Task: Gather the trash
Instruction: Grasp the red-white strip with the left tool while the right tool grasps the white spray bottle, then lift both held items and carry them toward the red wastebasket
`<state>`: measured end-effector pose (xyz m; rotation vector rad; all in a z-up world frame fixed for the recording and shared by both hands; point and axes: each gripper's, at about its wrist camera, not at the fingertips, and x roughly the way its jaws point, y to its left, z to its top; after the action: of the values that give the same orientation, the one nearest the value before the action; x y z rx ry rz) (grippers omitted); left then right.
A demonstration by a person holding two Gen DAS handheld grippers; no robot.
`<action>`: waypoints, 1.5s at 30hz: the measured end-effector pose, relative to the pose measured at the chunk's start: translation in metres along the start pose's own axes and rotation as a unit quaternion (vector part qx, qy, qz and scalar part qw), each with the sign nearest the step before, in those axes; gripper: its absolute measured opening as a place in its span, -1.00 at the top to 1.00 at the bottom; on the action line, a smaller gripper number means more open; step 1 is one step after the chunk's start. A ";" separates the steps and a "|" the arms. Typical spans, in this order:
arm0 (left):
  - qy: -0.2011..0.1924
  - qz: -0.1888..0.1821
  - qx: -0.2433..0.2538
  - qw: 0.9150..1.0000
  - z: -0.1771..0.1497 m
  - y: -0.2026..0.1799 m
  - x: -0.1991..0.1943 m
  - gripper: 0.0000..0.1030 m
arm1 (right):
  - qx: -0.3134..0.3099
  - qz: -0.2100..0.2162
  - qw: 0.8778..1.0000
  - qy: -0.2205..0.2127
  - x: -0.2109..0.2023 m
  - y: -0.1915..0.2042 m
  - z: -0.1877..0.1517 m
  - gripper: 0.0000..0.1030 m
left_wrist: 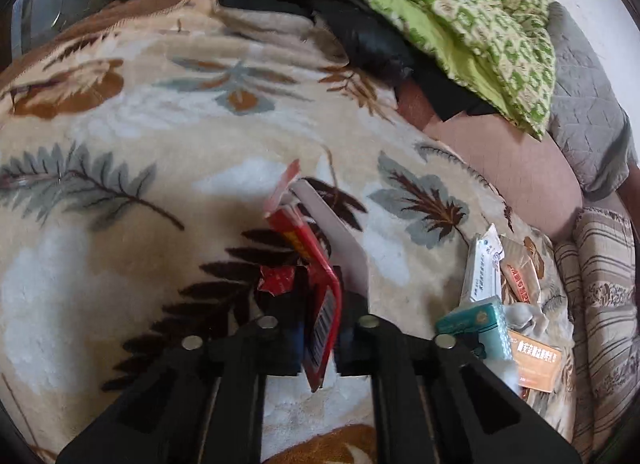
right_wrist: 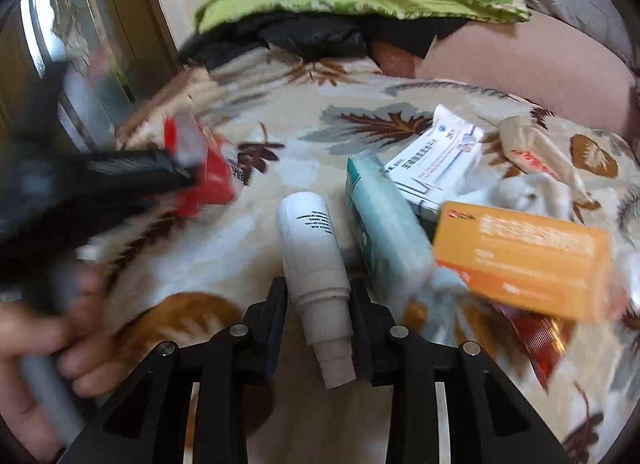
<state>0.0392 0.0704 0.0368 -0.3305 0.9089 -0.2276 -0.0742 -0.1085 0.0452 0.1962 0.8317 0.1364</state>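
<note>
My left gripper is shut on a flattened red carton with a barcode, held above the leaf-patterned blanket. In the right wrist view that gripper shows blurred at the left with the red carton. My right gripper is shut on a white plastic bottle, cap end toward the camera. A pile of trash lies at the right: a teal box, an orange box, a white box, a tan wrapper. The pile also shows in the left wrist view.
A green patterned quilt over black clothing lies at the back of the bed. A pink sheet and a grey quilted cover are at the right. A striped cushion borders the pile. A wooden-framed glass door stands at the left.
</note>
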 end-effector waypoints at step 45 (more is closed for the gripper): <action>-0.077 -0.118 0.368 0.919 -0.162 -0.199 -0.084 0.93 | 0.179 -0.183 0.962 -0.091 -0.176 -0.127 -0.092 0.35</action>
<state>-0.1516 -0.1161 0.0806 0.2456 0.5691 -0.7330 -0.2547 -0.2557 0.0829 0.3853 0.6911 -0.3793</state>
